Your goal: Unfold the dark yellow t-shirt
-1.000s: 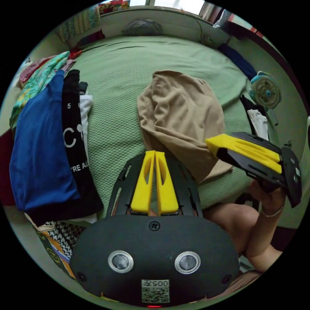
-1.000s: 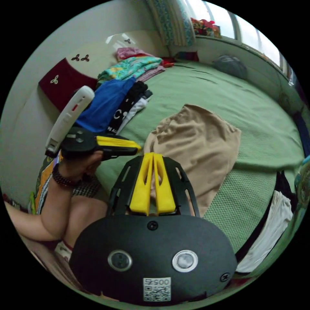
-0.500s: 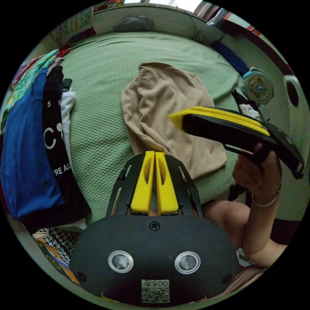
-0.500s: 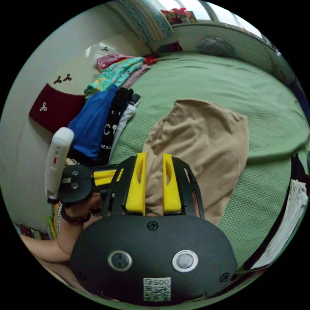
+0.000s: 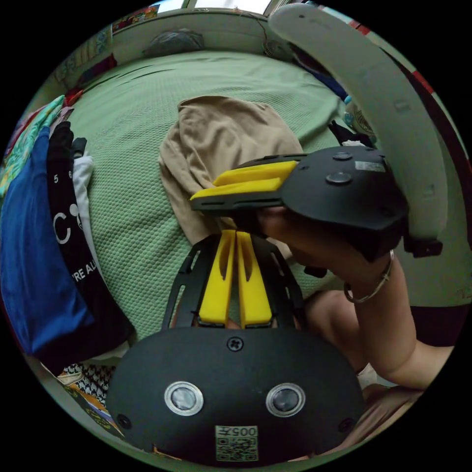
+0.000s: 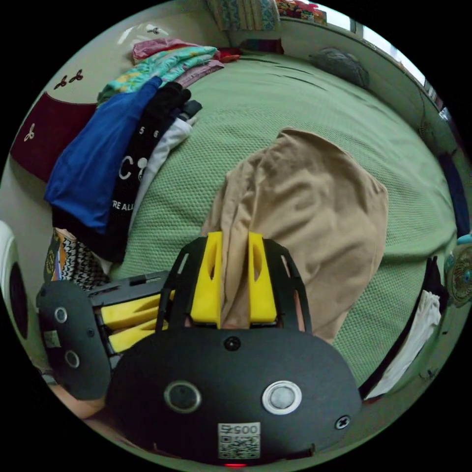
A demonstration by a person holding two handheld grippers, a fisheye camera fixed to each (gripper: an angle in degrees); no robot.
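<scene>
now, my right gripper point(image 6: 234, 241) jaws spread, a ridge of the dark yellow t-shirt point(image 6: 305, 206) between them, not pinched | my left gripper point(image 5: 235, 238) jaws pressed together, empty, at the shirt's near edge | shirt lies crumpled on green bed cover point(image 6: 275, 108) ahead of both | clothes pile point(image 6: 113, 152) off to the left

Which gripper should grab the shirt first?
Right. Its hand-held gripper is open, jaws either side of the shirt edge; the left one is shut, short of it.
</scene>
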